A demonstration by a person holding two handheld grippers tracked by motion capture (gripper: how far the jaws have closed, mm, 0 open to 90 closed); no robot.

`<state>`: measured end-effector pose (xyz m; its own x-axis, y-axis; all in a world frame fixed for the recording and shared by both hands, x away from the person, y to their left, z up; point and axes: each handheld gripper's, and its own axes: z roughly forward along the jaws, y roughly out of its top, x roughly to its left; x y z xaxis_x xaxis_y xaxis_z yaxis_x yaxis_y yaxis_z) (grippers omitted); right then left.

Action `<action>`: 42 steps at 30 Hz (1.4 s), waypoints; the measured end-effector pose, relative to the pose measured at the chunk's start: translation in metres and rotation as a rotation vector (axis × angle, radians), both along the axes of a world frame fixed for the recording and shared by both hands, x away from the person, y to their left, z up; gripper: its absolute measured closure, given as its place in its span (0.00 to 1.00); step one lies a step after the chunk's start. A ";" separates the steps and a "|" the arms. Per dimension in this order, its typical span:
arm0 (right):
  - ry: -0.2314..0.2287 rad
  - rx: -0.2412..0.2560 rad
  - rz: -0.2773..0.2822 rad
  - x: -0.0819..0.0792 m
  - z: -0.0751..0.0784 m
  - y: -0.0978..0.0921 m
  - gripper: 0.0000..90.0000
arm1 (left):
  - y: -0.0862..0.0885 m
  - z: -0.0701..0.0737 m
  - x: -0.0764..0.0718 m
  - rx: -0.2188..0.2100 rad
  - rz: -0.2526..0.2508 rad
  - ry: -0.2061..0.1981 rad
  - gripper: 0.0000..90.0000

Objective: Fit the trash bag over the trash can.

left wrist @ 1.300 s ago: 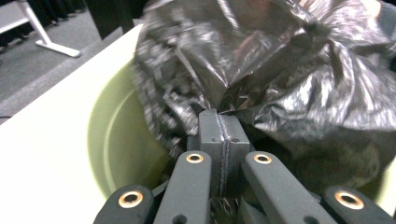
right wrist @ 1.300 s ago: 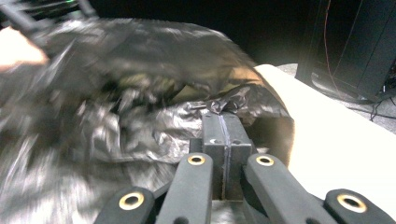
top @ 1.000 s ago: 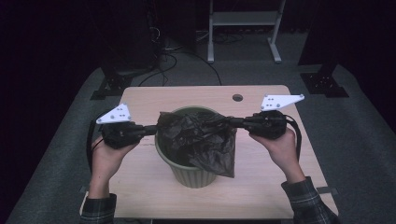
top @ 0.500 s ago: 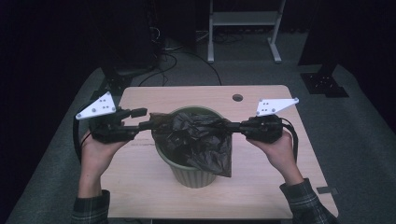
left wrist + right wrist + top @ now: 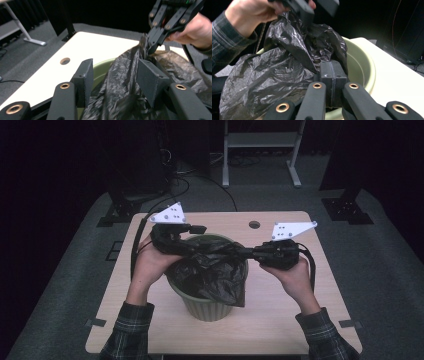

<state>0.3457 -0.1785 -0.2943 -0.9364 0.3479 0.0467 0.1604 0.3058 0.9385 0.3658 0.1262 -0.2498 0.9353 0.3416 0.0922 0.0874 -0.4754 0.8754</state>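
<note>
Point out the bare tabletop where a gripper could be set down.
Bare light wooden table lies in front of the green plastic bin, and along the far edge beside the round cable hole. The middle is crowded by bin, black bag and both hands.

The bin [image 5: 207,290] stands on the counter [image 5: 280,320], near its middle. The bag [image 5: 215,270] lies in the bin, draped over its near rim. Bag folds sit between the left gripper [image 5: 113,82] jaws; the right gripper [image 5: 333,75] jaws pinch the bag above the rim, opposite.
</note>
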 end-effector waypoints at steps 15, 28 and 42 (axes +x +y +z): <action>-0.008 0.011 0.021 0.001 0.005 0.008 1.00 | -0.009 -0.016 0.003 0.051 -0.035 0.059 0.93; -0.010 -0.027 -0.020 -0.008 0.003 -0.016 1.00 | 0.056 -0.005 0.003 -0.048 0.158 0.019 1.00; 0.017 -0.088 -0.083 -0.032 -0.013 -0.057 1.00 | 0.117 -0.019 -0.025 -0.097 0.266 0.010 1.00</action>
<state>0.3141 -0.2352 -0.3072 -0.9037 0.4273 0.0286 0.2043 0.3715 0.9057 0.3409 0.2434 -0.2687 0.8123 0.5820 0.0378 0.2069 -0.3482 0.9143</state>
